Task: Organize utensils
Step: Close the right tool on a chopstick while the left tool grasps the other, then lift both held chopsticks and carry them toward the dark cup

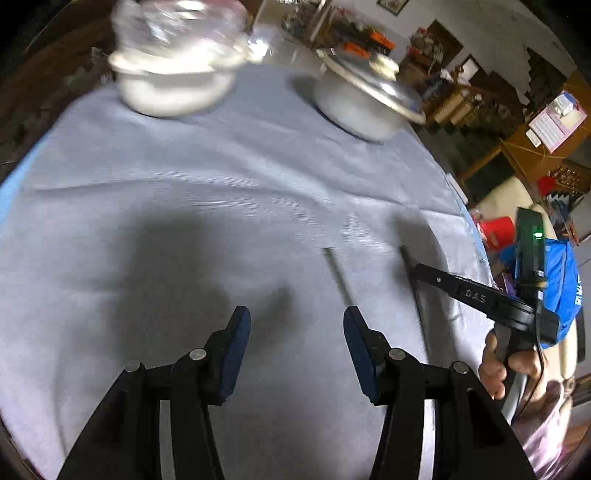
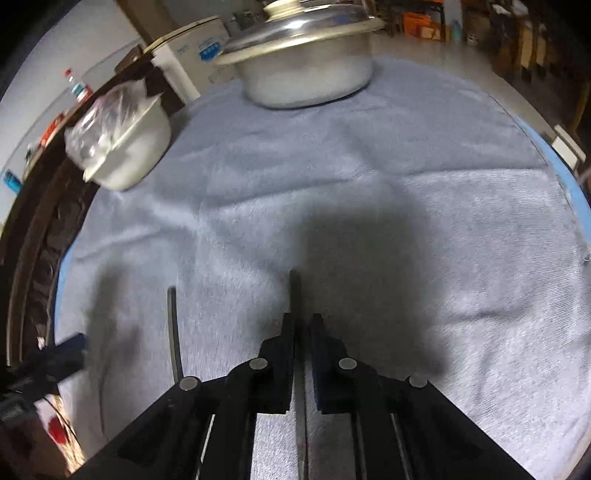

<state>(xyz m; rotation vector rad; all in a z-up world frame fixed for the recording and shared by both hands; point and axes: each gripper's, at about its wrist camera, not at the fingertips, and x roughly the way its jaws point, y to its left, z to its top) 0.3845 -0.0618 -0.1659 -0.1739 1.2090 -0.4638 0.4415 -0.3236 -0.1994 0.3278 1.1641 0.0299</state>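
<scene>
Two thin metal rods lie on ribbed cloth point(image 1: 221, 184): right gripper point(image 2: 303, 325) jaws clamp one rod point(image 2: 294, 291), left gripper point(image 1: 295, 325) jaws gape empty.

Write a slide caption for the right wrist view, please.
Right gripper closed on a thin utensil over the grey cloth, a second utensil alongside, two pots behind.

Cloth point(image 1: 221, 192): pale blue-grey, wrinkled, lying over the round surface and covering most of it.
Lidded pot point(image 1: 360, 107): metal, sitting on the cloth at the far right, its lid point(image 1: 373, 79) resting tilted.
White pot point(image 1: 173, 88): sitting on the cloth at the far left, blurred, with crinkled clear plastic point(image 1: 177, 26) lying on top.
Dark carved wood point(image 2: 33, 258): running along the left edge of the surface.
Background: cluttered room, details too blurred to tell.
</scene>
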